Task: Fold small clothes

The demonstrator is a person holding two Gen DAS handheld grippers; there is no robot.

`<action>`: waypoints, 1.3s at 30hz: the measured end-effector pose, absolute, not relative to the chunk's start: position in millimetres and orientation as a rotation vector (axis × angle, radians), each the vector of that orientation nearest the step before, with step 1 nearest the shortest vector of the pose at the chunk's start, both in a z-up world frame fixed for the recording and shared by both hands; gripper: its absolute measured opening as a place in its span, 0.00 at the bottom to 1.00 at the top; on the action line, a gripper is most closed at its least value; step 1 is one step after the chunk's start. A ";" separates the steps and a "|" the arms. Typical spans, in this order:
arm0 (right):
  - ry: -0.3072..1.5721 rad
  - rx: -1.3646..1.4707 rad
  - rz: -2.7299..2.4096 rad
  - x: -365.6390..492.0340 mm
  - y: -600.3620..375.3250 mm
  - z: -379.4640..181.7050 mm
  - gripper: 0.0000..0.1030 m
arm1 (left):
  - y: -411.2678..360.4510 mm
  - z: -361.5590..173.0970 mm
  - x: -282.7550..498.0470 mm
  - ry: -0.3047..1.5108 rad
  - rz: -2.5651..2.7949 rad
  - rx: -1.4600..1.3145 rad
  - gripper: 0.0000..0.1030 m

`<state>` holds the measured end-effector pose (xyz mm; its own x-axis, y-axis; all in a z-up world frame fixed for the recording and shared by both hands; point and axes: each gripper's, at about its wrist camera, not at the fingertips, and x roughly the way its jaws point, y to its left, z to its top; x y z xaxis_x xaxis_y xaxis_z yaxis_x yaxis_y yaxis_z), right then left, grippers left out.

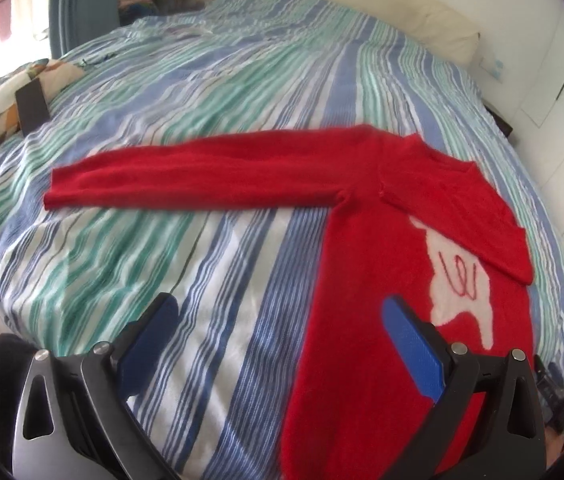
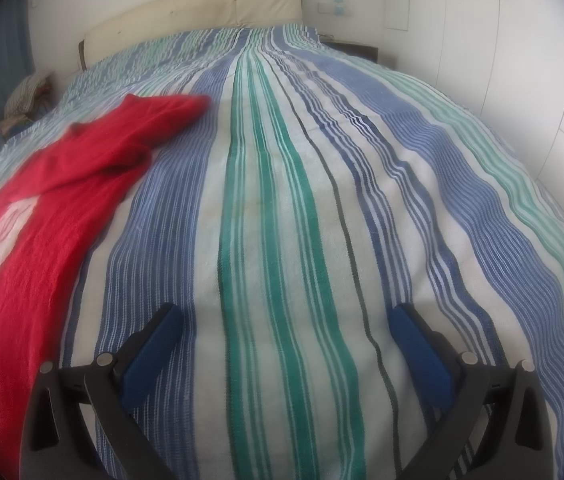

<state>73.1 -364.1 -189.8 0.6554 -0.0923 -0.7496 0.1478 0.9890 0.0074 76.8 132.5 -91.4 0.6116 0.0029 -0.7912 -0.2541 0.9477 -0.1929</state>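
At frame centre, my sweater (image 1: 381,208) lies on the bed (image 1: 210,92); both grippers' fingers (image 1: 413,344) gape empty; grabbing bedcover risks dragging it.

Left tongs (image 1: 278,312) and right tongs (image 2: 285,322) both gape wide, empty.

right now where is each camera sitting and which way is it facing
Left wrist: on the left gripper above the bed's foot, facing the headboard; red sweater lies partly under its open fingers.
Right wrist: on the right gripper, further right, looking up the striped bedspread; open fingers over bare cover.
Shared: the red sweater, the striped bedspread and the cream headboard.
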 end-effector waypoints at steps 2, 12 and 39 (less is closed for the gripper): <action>0.846 0.071 -0.136 73.5 -364.5 -188.9 1.00 | 141.6 -60.2 82.8 0.908 0.121 -0.307 0.99; 0.845 0.069 -0.138 74.3 -365.0 -188.5 1.00 | 262.6 -23.9 84.1 1.048 0.234 -0.223 0.99; 0.844 0.062 -0.142 77.0 -366.2 -189.0 1.00 | 271.7 -31.8 204.1 1.023 0.019 -0.304 0.06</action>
<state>77.0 -366.2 -189.0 0.6555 -0.1004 -0.7485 0.1496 0.9887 -0.0017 204.1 271.7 -31.8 0.5248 -0.1255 -0.8419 -0.1565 0.9580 -0.2404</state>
